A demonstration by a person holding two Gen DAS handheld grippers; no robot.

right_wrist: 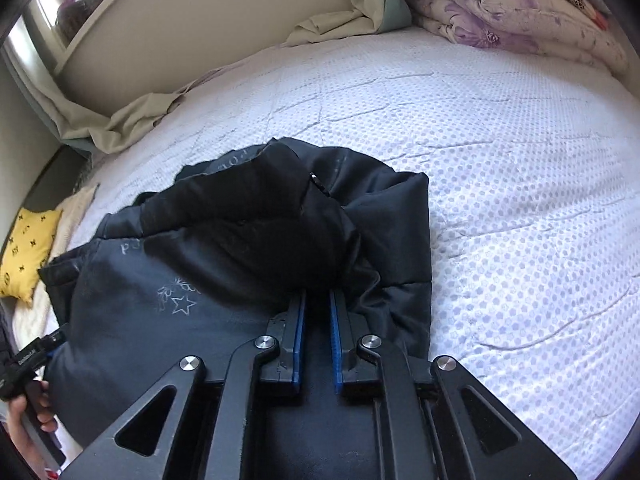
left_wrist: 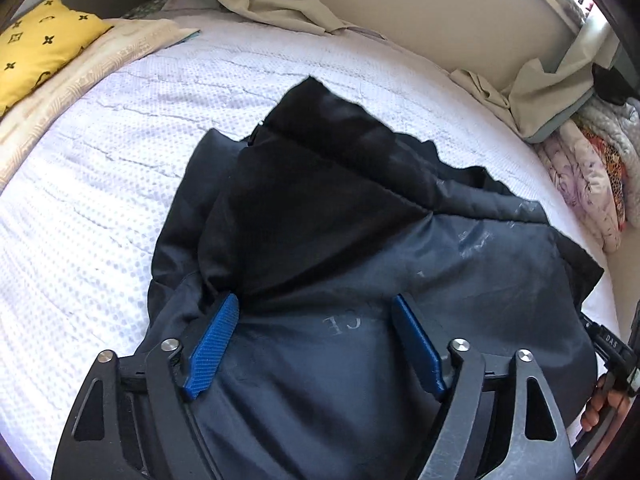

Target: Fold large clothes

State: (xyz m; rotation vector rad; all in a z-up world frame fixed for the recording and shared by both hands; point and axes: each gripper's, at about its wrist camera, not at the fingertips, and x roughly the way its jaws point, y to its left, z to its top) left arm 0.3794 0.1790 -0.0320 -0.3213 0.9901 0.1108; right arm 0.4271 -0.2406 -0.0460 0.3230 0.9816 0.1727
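While the dark jacket (left_wrist: 360, 240) lies bunched on the white bed (left_wrist: 120, 160), we note in the left wrist view our left gripper (left_wrist: 316, 316) spread wide over it, gripping nothing. In the right wrist view, our right gripper (right_wrist: 318, 304) is pinched nearly closed on a black fold of the jacket (right_wrist: 248, 232). We judge the fold partway: one flap over, edges ragged, squaring left.

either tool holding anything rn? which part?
Right tool is shut on the dark jacket, pinching a bunched fold of black fabric near its right side. Left tool is open over the jacket's grey lining, gripping nothing.
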